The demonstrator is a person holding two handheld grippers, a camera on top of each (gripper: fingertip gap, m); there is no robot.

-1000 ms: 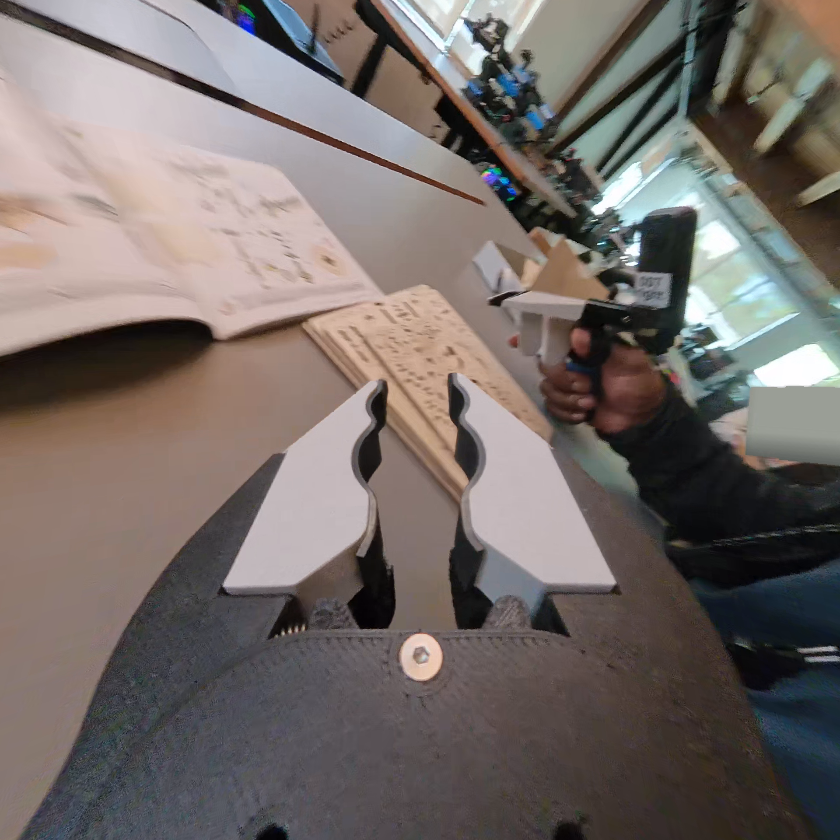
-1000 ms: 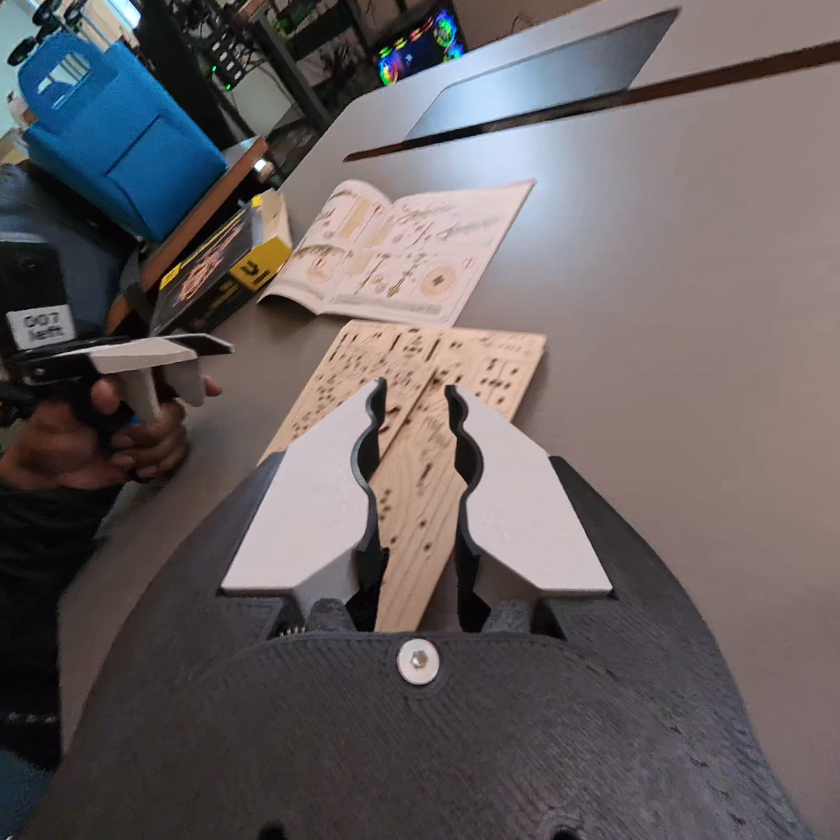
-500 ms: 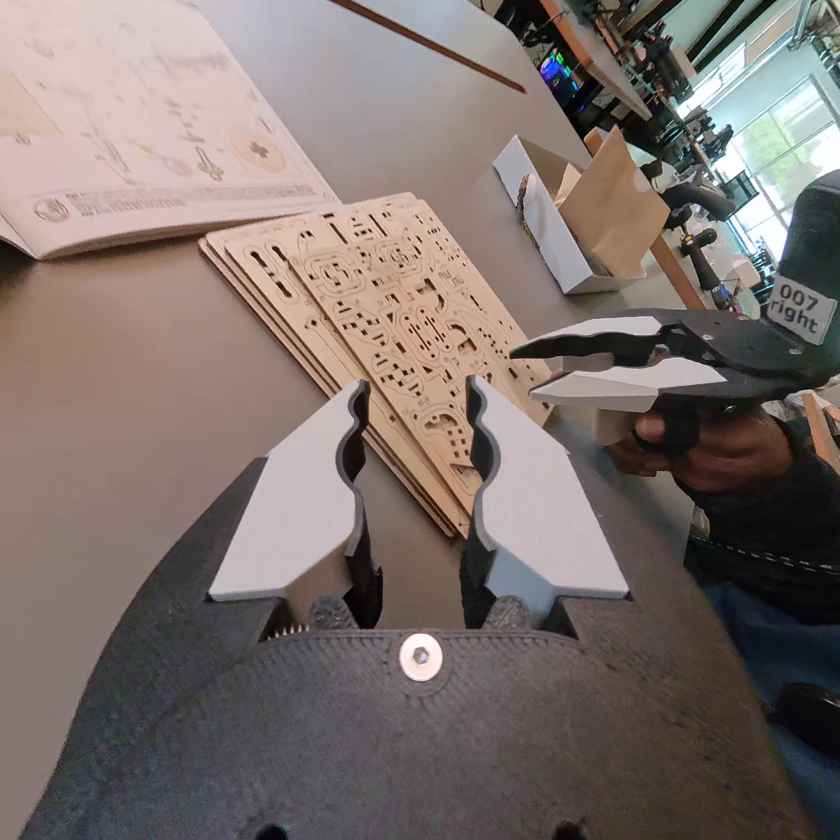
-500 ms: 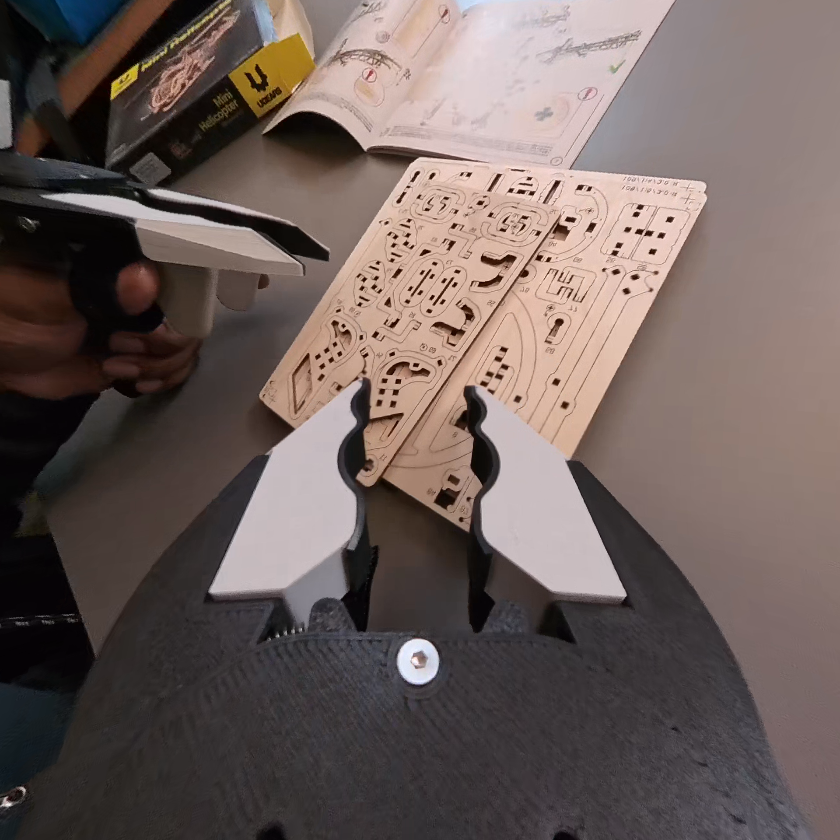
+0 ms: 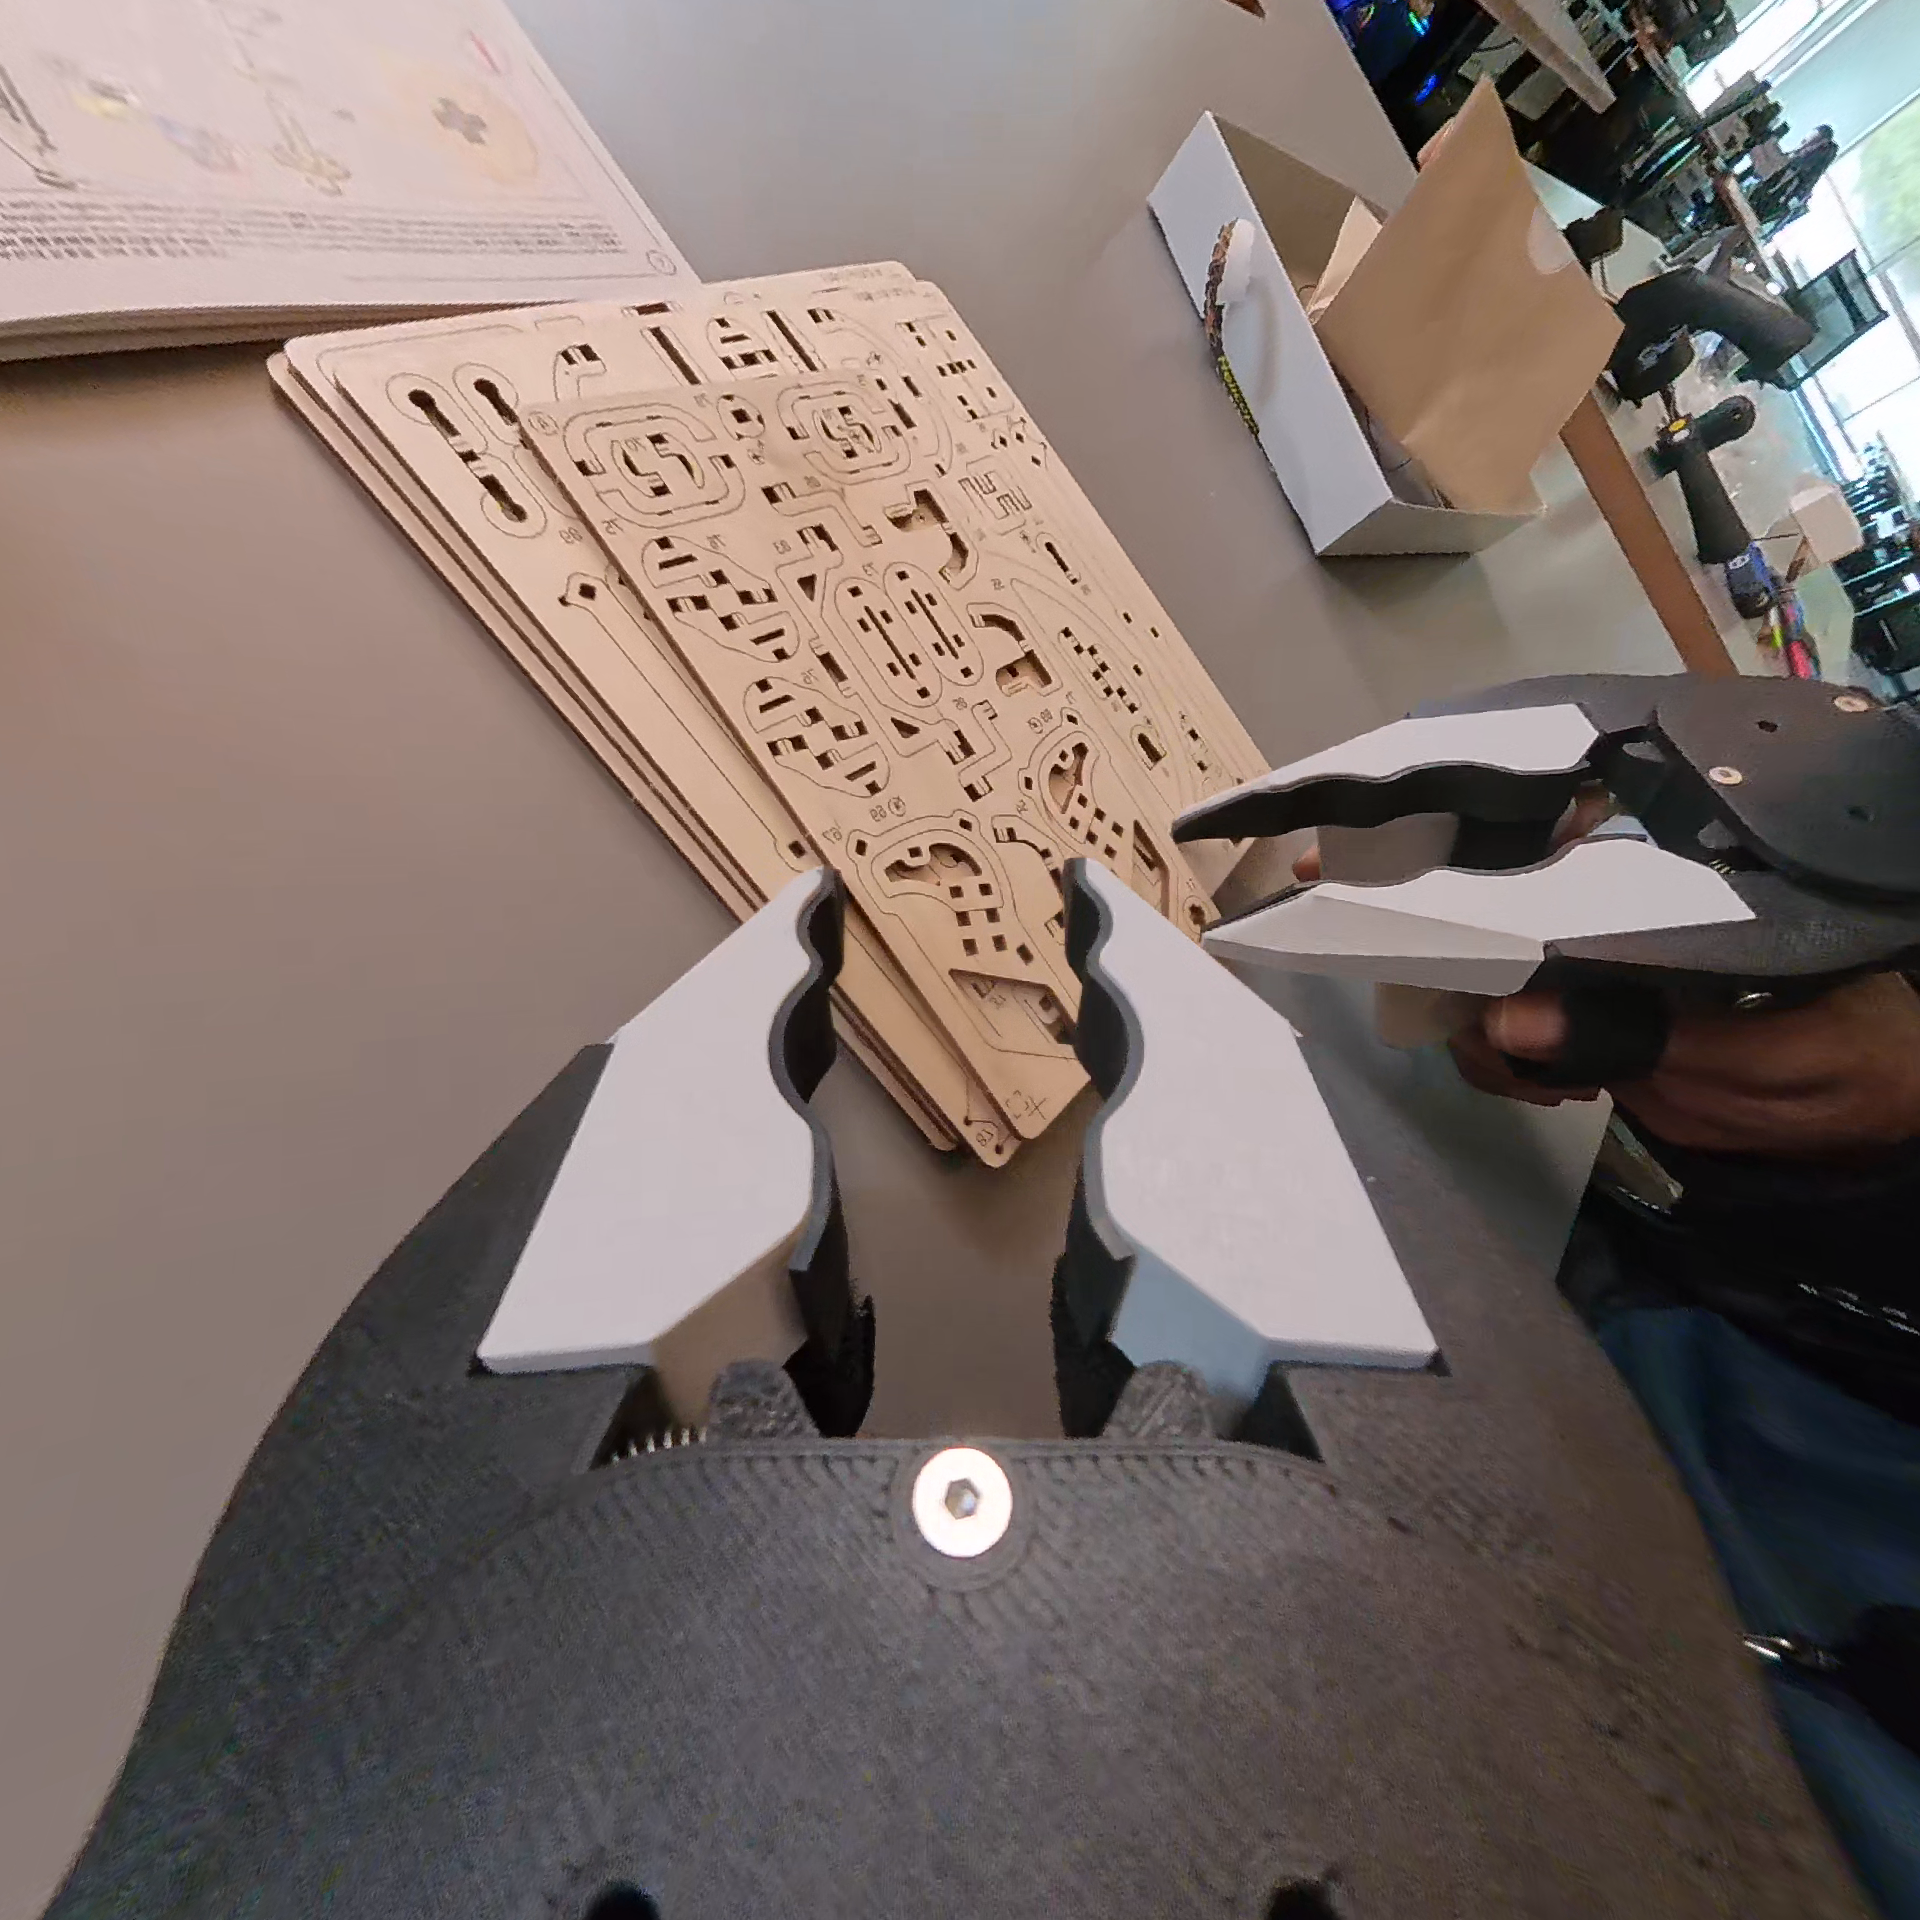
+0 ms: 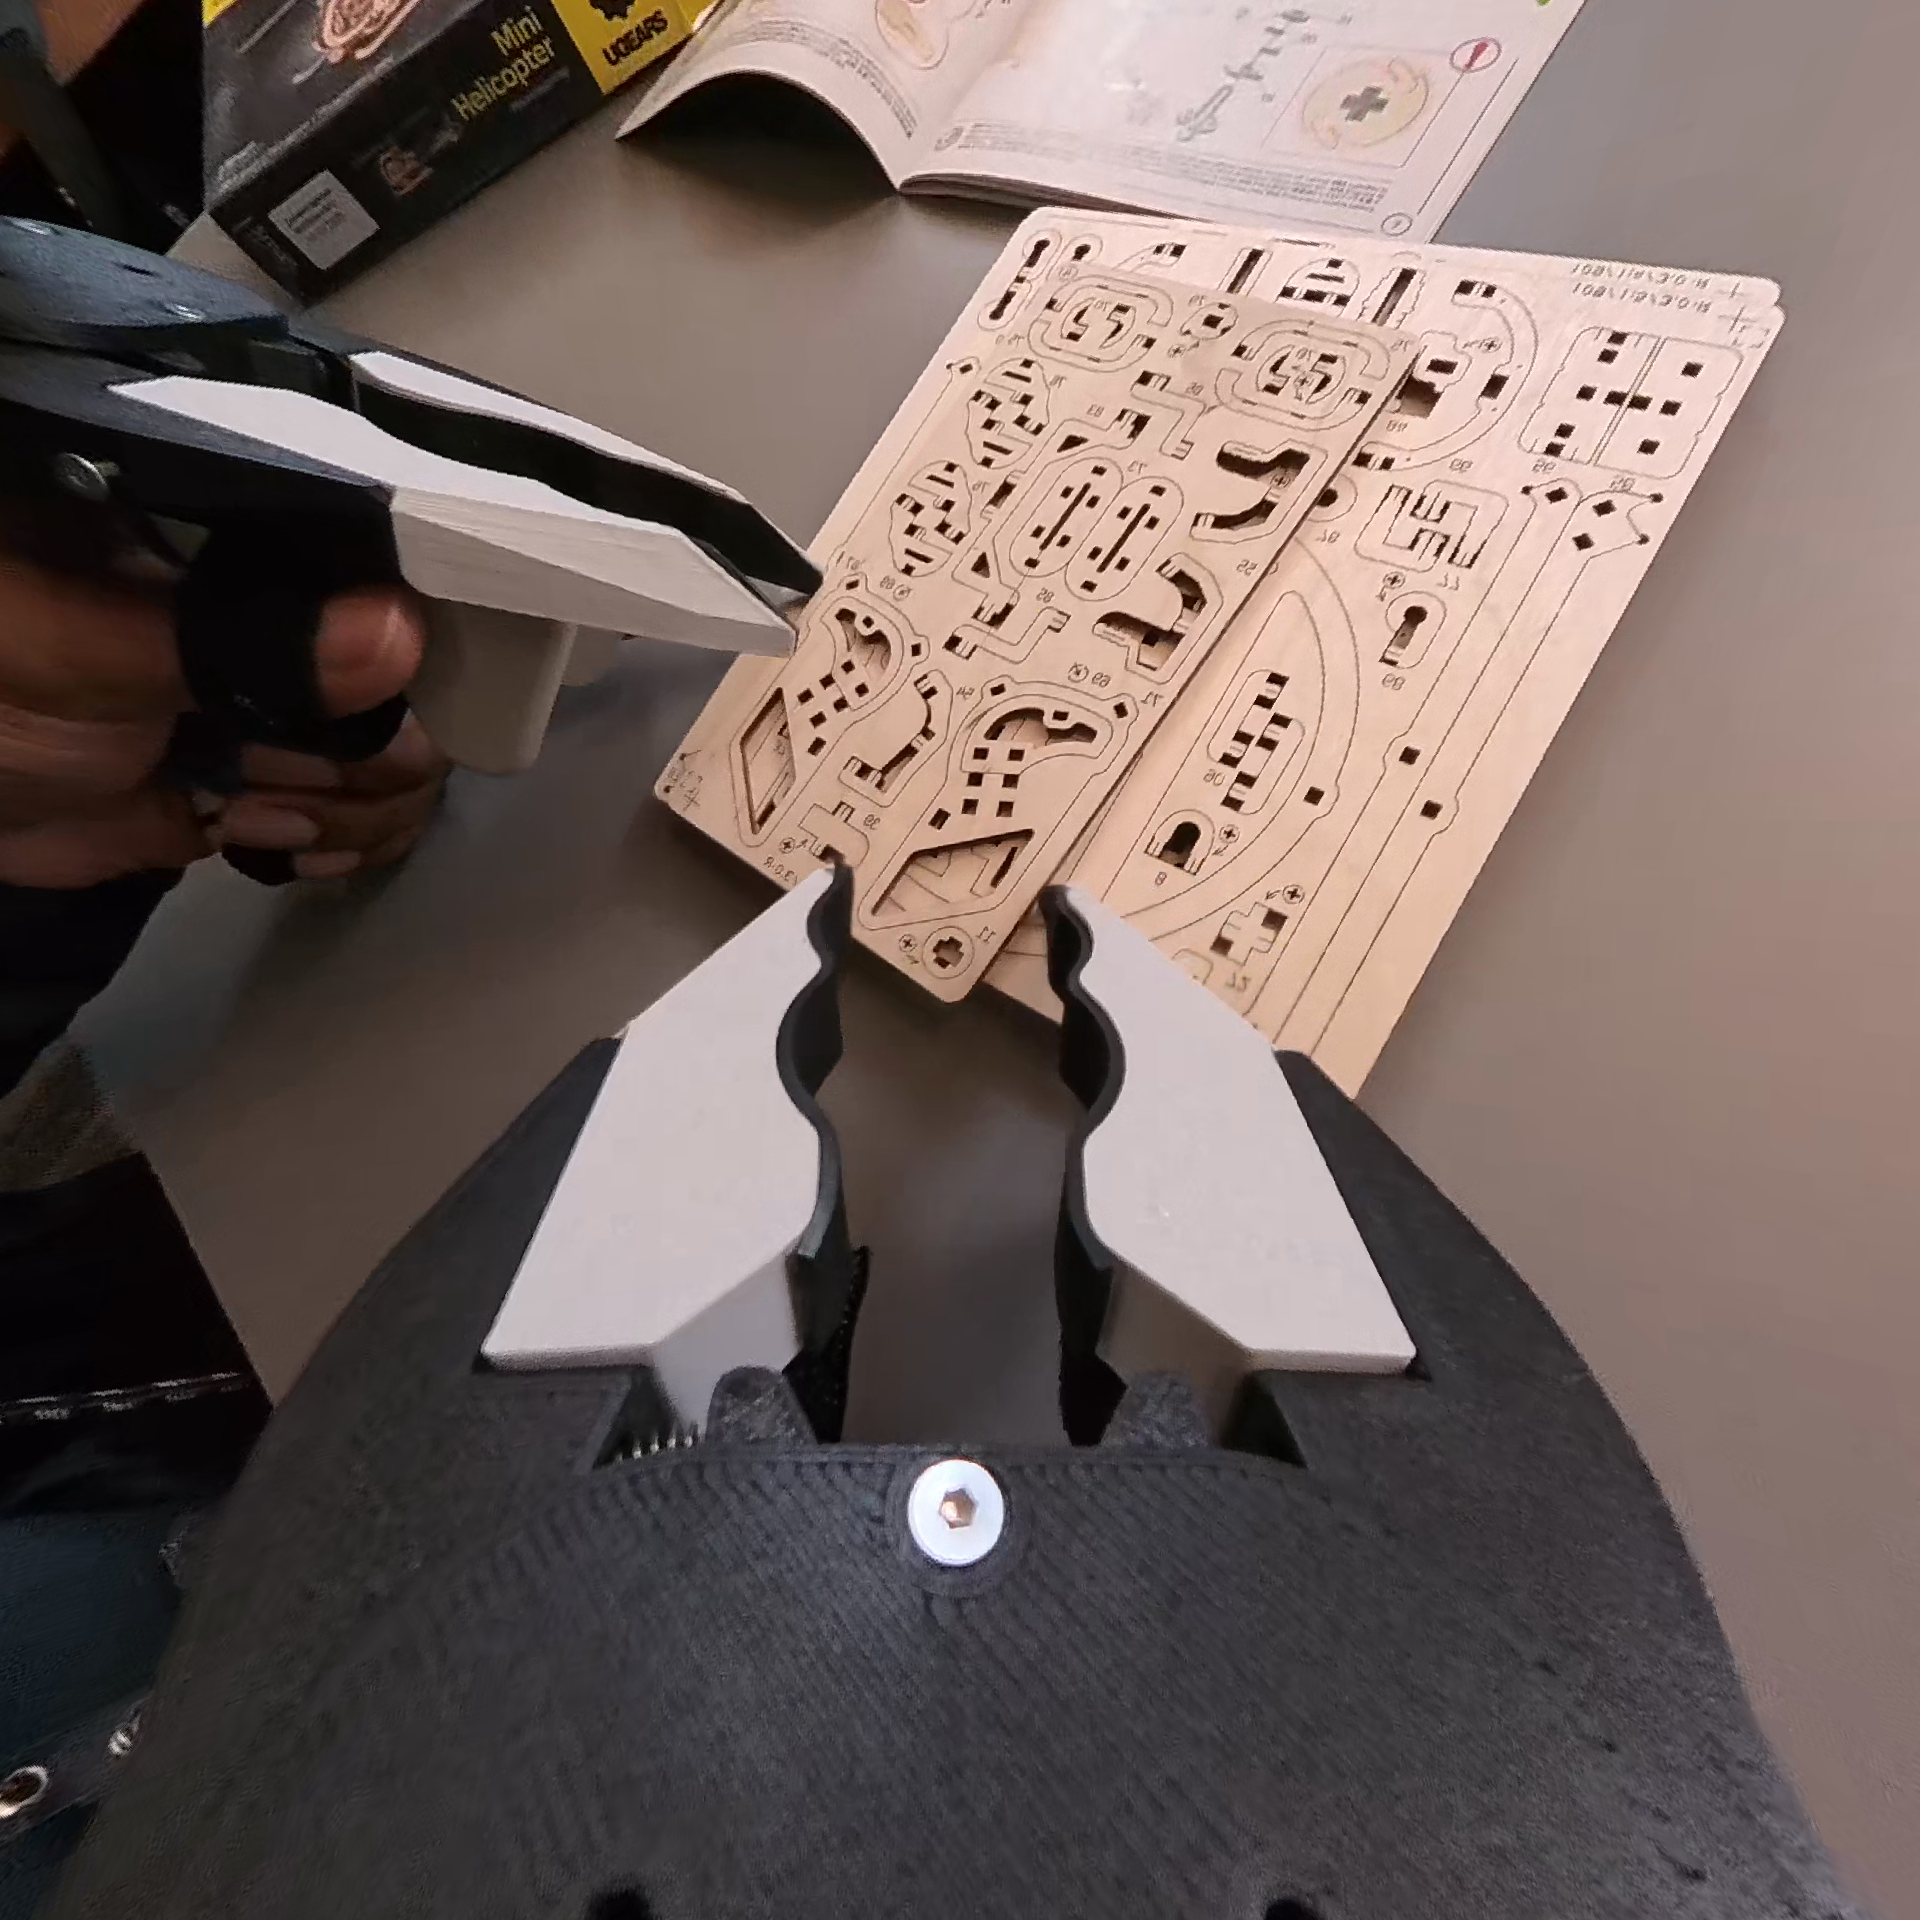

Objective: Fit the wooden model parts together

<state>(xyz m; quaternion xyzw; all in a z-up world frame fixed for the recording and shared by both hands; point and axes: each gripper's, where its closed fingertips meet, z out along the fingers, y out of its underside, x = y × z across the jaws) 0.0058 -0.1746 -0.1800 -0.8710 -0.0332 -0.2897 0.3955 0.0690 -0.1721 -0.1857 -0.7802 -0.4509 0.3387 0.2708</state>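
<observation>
A stack of laser-cut wooden part sheets (image 5: 831,623) lies flat on the grey table, a smaller sheet (image 6: 1039,623) on top of larger ones (image 6: 1507,623). My left gripper (image 5: 951,904) is open and empty, just above the near corner of the stack. My right gripper (image 6: 940,899) is open and empty, at the near edge of the small top sheet. In the left wrist view the right gripper (image 5: 1195,883) comes in from the right beside the stack. In the right wrist view the left gripper (image 6: 795,613) hovers over the top sheet's left edge.
An open instruction booklet (image 5: 260,156) lies behind the sheets, also in the right wrist view (image 6: 1195,94). A black and yellow kit box (image 6: 416,125) stands at the far left. A white open box with a brown paper bag (image 5: 1455,343) stands at the right.
Both grippers have come down and forward toward the stack of sheets and closer to each other. Both have stayed open and empty. The sheets have not moved.
</observation>
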